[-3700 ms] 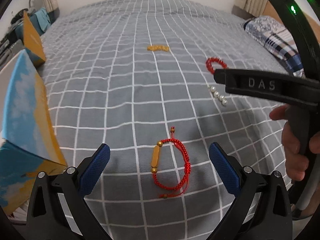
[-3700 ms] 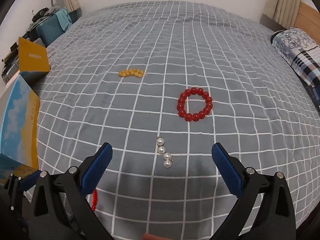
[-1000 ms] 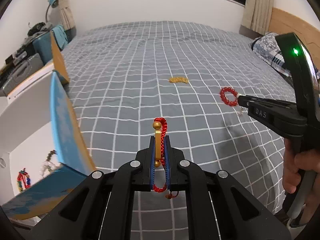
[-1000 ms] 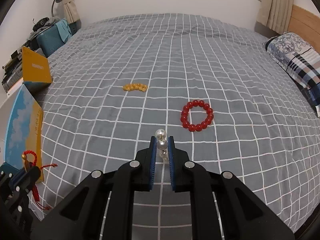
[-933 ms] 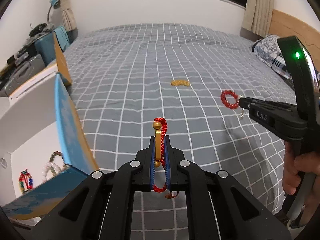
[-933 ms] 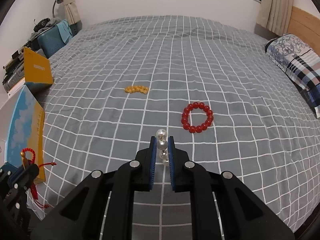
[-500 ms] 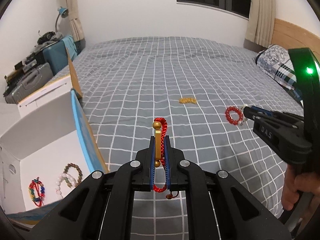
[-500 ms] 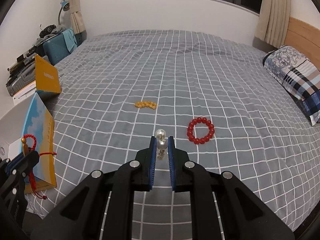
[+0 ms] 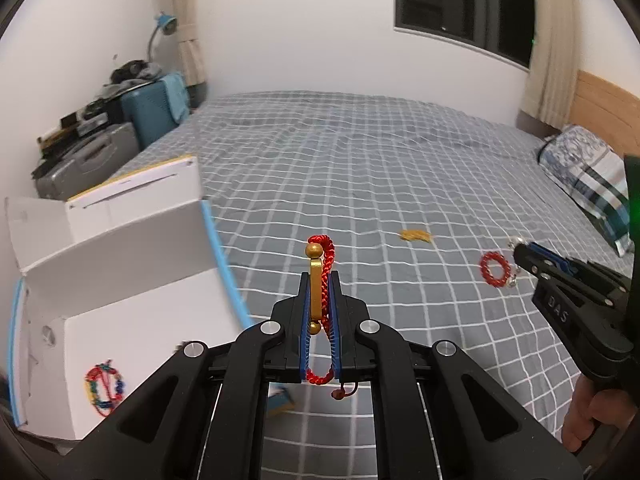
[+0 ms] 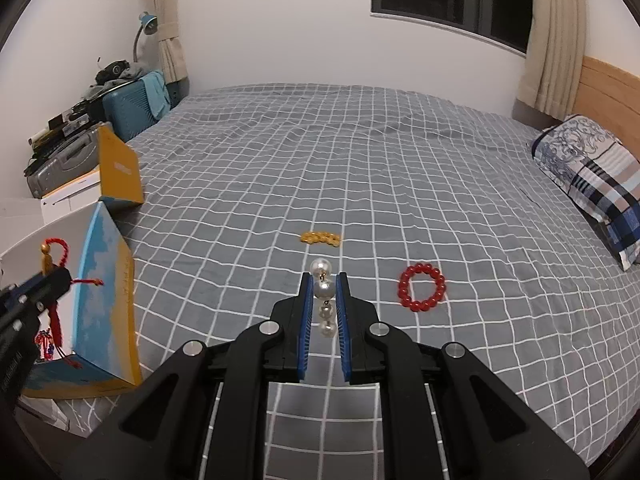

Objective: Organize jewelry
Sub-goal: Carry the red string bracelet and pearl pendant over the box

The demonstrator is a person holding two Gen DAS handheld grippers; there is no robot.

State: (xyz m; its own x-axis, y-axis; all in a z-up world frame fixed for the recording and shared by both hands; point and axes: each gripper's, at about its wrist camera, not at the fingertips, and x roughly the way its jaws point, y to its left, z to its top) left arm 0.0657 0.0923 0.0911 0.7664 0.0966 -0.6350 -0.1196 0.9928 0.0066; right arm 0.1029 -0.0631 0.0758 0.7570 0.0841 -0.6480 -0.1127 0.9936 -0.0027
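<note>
Ahead of both sets of jaws I see the bed [image 10: 400, 168] in its grey checked cover, running back to the far wall. Off to the left of my left jaws, partly below them, stands the open white box [image 9: 120, 280], with a multicoloured bracelet [image 9: 105, 388] on its floor. My left gripper [image 9: 320, 280] is clenched on the red cord bracelet [image 9: 326, 256]; its gold bar stands upright between the pads, the looped end poking out past the tips and the tail hanging behind them. My right gripper [image 10: 323, 284] is clamped on the pearl strand [image 10: 323, 290], one pearl beyond the tips and the others down in the gap. Just right of those jaws the red bead bracelet [image 10: 422, 286] lies flat on the cover. Straight ahead of them, further off, lies the small amber bead bracelet [image 10: 321, 237].
</note>
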